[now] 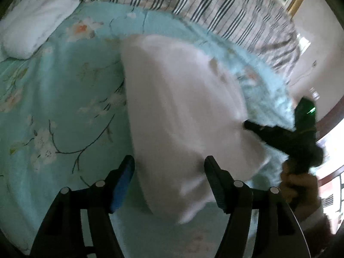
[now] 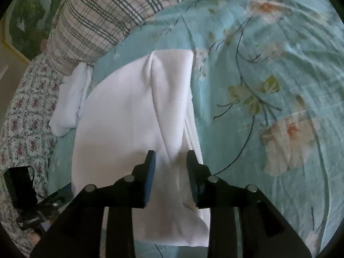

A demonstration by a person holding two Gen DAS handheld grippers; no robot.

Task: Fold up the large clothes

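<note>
A white garment (image 1: 182,116) lies folded lengthwise on the light blue floral bedspread (image 1: 60,107). My left gripper (image 1: 169,165) is open, its jaws wide apart over the garment's near end, holding nothing. My right gripper (image 2: 171,157) is open over the same garment (image 2: 133,111), jaws partly apart with cloth beneath them. The right gripper also shows in the left wrist view (image 1: 247,125), its tip at the garment's right edge. The left gripper's body shows at the lower left of the right wrist view (image 2: 32,197).
A second folded white cloth (image 1: 38,19) lies at the far left of the bed; it also shows in the right wrist view (image 2: 71,99). A plaid pillow (image 2: 96,15) lines the bed's head. A small-flowered sheet (image 2: 25,107) covers the bed's edge.
</note>
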